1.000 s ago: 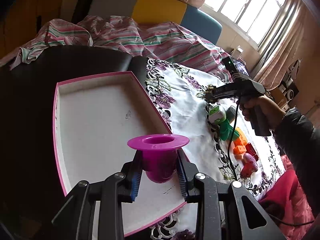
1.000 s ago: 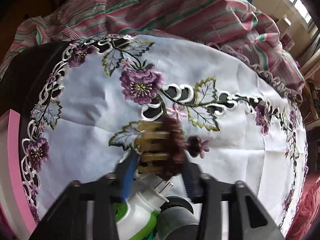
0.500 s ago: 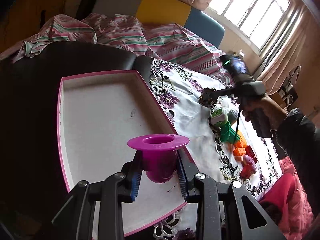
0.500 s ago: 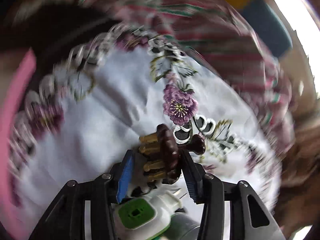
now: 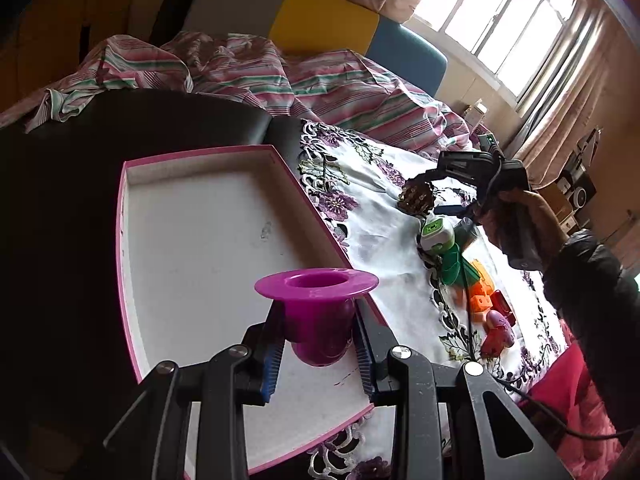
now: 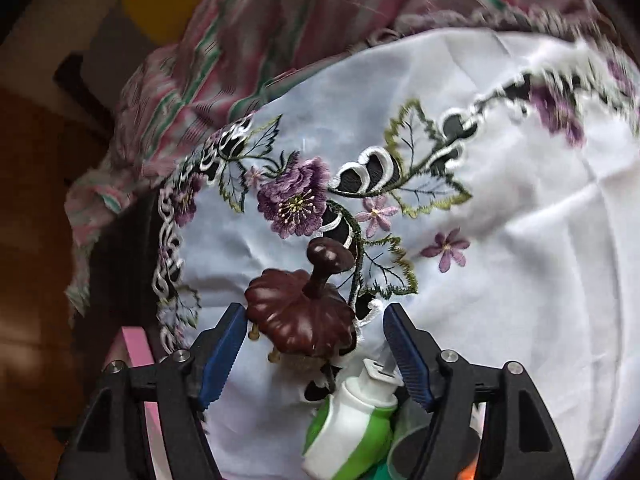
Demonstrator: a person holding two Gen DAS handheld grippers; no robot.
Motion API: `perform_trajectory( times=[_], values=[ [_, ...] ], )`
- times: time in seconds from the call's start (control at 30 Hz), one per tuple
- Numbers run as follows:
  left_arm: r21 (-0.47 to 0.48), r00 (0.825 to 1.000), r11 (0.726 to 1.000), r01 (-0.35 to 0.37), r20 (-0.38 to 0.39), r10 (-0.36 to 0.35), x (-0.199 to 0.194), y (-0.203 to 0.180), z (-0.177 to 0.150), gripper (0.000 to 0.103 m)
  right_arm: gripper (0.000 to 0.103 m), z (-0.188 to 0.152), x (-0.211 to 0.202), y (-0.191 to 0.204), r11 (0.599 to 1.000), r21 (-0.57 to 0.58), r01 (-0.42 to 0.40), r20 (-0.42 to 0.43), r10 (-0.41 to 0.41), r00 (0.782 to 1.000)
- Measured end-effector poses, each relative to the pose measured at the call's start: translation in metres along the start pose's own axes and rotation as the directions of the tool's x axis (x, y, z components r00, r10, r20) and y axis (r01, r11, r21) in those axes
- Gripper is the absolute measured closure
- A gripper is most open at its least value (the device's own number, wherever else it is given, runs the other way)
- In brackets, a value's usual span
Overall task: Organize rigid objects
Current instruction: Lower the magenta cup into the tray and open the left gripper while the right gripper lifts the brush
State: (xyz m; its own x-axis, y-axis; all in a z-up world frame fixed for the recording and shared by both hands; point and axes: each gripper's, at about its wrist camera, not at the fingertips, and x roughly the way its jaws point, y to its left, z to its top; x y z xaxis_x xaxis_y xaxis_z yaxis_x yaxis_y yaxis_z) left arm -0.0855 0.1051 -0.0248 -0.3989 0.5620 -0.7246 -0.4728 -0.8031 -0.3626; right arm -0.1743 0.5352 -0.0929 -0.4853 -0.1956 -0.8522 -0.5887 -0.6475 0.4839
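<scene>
Magenta cup (image 5: 316,312): wide-brimmed, upright, brim uppermost, pinched at its body between the blue-padded fingers (image 5: 269,360) of the left gripper (image 5: 318,354); held above the near right part of the tray.
Tray (image 5: 120,264): shallow, pink-rimmed, white inside; lies on the dark left part of the table (image 5: 60,220), its right rim along the left edge of the embroidered cloth (image 5: 384,236).
Brown comb-like item (image 6: 300,316): dark ribbed body with a knobbed stem pointing away from the camera and pale golden teeth at its underside; sits between the fingers (image 6: 222,346) of the right gripper (image 6: 314,350).
Right gripper state: fingers spread; a gap shows on the right side of the brown item, while the left pad is close to it; contact there cannot be told. In the left wrist view the item (image 5: 416,198) is seen at the tip of the right gripper (image 5: 448,184), over the cloth.
White-and-green bottle (image 6: 352,424): just below the brown item, on the cloth, beside a grey-green round piece (image 6: 416,436).
Other toys: green piece (image 5: 454,264), orange blocks (image 5: 480,296), red piece (image 5: 502,304) and a purple-pink egg shape (image 5: 498,328) in a row toward the near right edge of the cloth.
Cloth: white with purple flowers and cut-out leaf border; part of the right wrist view is blurred.
Striped bedding (image 5: 320,84): beyond the far edge of the table.
</scene>
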Motion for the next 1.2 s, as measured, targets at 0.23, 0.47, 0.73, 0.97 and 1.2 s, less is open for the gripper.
perform_trajectory(
  times=[0.23, 0.47, 0.73, 0.97, 1.2],
  values=[
    [0.004, 1.0, 1.0, -0.015, -0.01, 0.015, 0.004, 0.001, 0.001, 0.07, 0.044, 0.003, 0.014, 0.004, 0.998, 0.041, -0.053, 0.054, 0.051, 0.997],
    [-0.002, 0.999, 0.999, -0.036, -0.013, 0.036, 0.01, 0.008, 0.004, 0.07, 0.058, -0.008, -0.004, 0.033, 0.989, -0.135, 0.053, 0.129, -0.035, 0.991],
    [-0.046, 0.993, 0.992, -0.117, -0.016, 0.117, 0.039, 0.051, 0.035, 0.07, 0.058, -0.031, -0.057, 0.051, 0.967, -0.252, 0.044, 0.223, 0.013, 0.975],
    [-0.069, 0.972, 0.969, -0.236, -0.035, 0.234, 0.072, 0.084, 0.055, 0.07, 0.058, -0.076, -0.081, 0.069, 0.922, -0.387, 0.02, 0.208, 0.065, 0.976],
    [-0.119, 0.949, 0.941, -0.316, -0.035, 0.314, 0.091, 0.102, 0.072, 0.069, 0.058, -0.12, -0.078, 0.077, 0.89, -0.456, -0.019, 0.161, 0.104, 0.981]
  ],
)
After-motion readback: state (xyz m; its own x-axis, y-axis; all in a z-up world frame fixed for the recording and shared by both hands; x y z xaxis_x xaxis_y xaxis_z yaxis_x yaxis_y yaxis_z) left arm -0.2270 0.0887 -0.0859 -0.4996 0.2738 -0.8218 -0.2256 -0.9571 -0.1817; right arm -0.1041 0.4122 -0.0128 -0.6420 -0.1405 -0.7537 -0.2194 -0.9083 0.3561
